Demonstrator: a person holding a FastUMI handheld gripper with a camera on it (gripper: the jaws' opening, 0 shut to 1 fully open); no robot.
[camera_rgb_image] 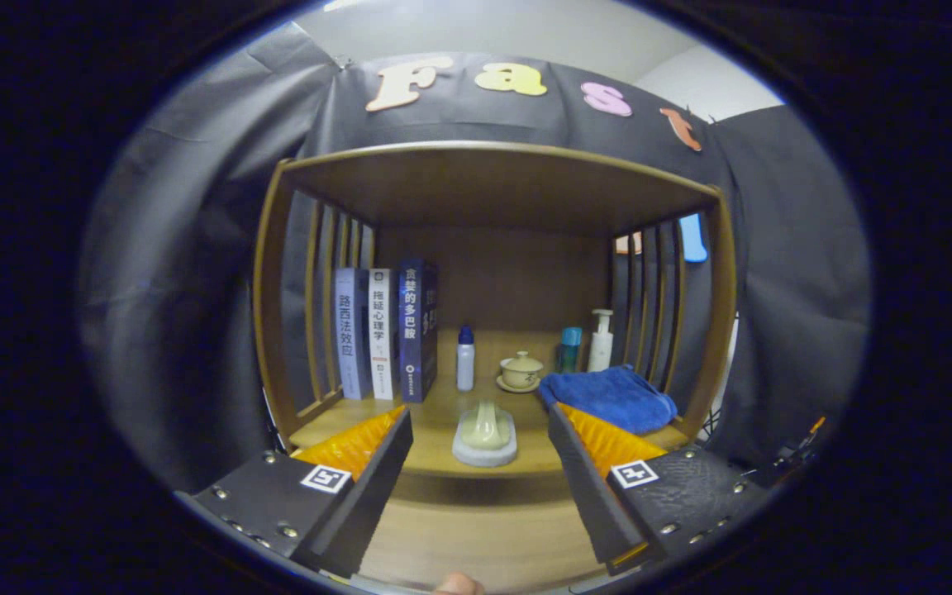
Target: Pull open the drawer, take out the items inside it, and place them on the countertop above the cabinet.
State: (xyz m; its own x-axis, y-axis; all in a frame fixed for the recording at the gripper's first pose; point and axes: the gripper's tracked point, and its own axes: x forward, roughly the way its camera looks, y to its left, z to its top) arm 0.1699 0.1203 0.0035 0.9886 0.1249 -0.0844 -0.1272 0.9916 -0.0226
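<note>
Wooden countertop (443, 417), claw (480, 434) spread, empty.

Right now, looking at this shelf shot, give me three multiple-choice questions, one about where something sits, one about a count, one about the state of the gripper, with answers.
1. Where does the blue towel lie?
A. on the shelf, in front of the white pump bottle
B. on top of the books
C. hanging over the shelf's top board

2. How many books stand upright by the slatted side?
A. one
B. three
C. five

3. What are the gripper fingers doing?
A. pressed on the lidded cup
B. shut on the towel
C. spread apart, gripping nothing

Answers:
1 A: the towel rests on the shelf board, with the pump bottle behind it.
2 B: three spines stand side by side.
3 C: a wide gap shows between the fingers, with the pale green item on its white base ahead of them, untouched.
</note>
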